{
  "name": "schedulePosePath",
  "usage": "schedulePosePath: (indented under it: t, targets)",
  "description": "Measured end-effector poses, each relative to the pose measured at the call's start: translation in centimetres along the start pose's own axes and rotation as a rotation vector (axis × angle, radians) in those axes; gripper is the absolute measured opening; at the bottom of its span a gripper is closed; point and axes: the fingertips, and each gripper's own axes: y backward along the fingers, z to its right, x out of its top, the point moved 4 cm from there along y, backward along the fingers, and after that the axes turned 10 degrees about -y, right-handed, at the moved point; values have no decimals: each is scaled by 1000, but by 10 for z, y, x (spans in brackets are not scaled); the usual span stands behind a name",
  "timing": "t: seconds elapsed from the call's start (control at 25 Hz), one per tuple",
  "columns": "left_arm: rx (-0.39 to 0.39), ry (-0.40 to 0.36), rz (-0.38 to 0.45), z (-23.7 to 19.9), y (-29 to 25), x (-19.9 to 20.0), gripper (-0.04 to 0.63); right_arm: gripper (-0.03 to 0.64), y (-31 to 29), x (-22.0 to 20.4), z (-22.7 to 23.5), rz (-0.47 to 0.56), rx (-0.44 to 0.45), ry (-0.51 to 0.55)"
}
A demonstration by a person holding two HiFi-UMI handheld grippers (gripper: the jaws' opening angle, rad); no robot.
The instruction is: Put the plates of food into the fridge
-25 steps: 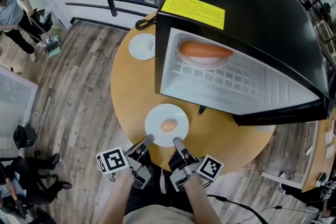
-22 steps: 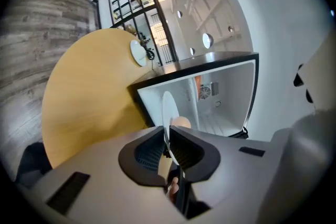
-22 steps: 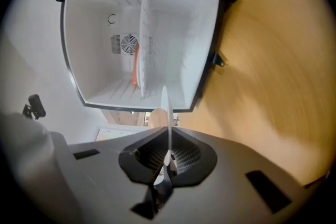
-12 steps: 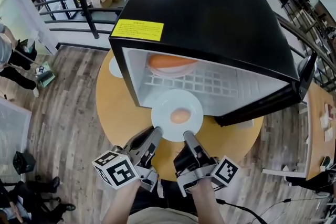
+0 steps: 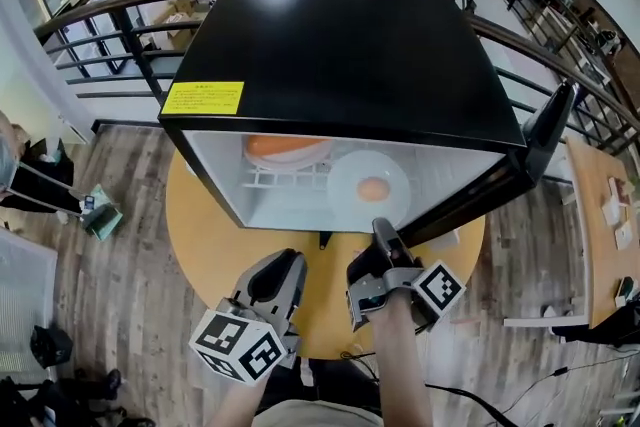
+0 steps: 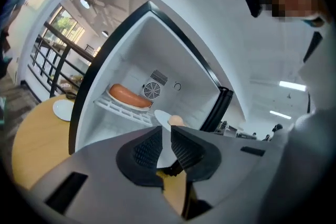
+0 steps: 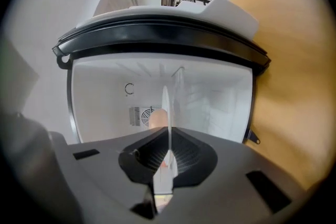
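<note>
One white sausage plate [image 5: 285,147] sits shelved in the open black fridge [image 5: 330,35]. The right gripper [image 5: 383,237] pinches the white egg plate [image 5: 370,187] at its mouth, not yet down. The left gripper [image 5: 283,265], jaws just parted, holds nothing.

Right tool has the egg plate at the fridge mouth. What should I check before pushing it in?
1. Grip: right tool shut on the egg plate rim: ok.
2. Release: left tool clear of that plate: ok; its jaws have just been opening, nothing between them.
3. Access: fridge with door swung open: ok.
4. Load: egg sits near the plate's middle: ok.
5. Room on the shelf beside the sausage plate: cannot tell; the egg plate hides it in the head view.
</note>
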Motion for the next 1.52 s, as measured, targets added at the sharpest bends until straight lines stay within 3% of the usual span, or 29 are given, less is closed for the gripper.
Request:
schedulePosePath:
  t: [0.2, 0.32, 0.64, 0.8, 0.88, 0.96, 1.08, 1.28, 1.36, 1.44, 1.52]
  targets:
    - [46, -195, -15, 19, -11, -2, 40, 21, -17, 21, 4, 77, -56, 3]
    - [56, -244, -31, 23, -15, -8, 40, 21, -29, 24, 3, 94, -72, 3]
    - [86, -237, -70, 18, -16, -23, 40, 23, -53, 35, -4, 137, -195, 21]
    - [107, -226, -87, 9, -19, -29, 40, 38, -60, 31, -15, 103, -291, 207]
    - [114, -219, -91, 7, -19, -30, 40, 82, -60, 29, -17, 90, -310, 301]
    - [123, -216, -92, 3, -19, -30, 40, 146, -56, 31, -15, 109, -333, 364]
    - [135, -212, -88, -1, -18, -28, 40, 164, -51, 36, -15, 151, -333, 417]
    - [150, -210, -87, -7, -15, -28, 40, 167, -32, 35, -16, 170, -284, 408]
    - [155, -209, -89, -8, -12, -29, 40, 155, -23, 31, -14, 164, -231, 360]
    - [157, -209, -91, -8, -11, -30, 40, 17, -20, 25, -11, 138, -189, 293]
    - [158, -209, -92, -7, -11, -30, 40, 12, -24, 22, -7, 107, -184, 259]
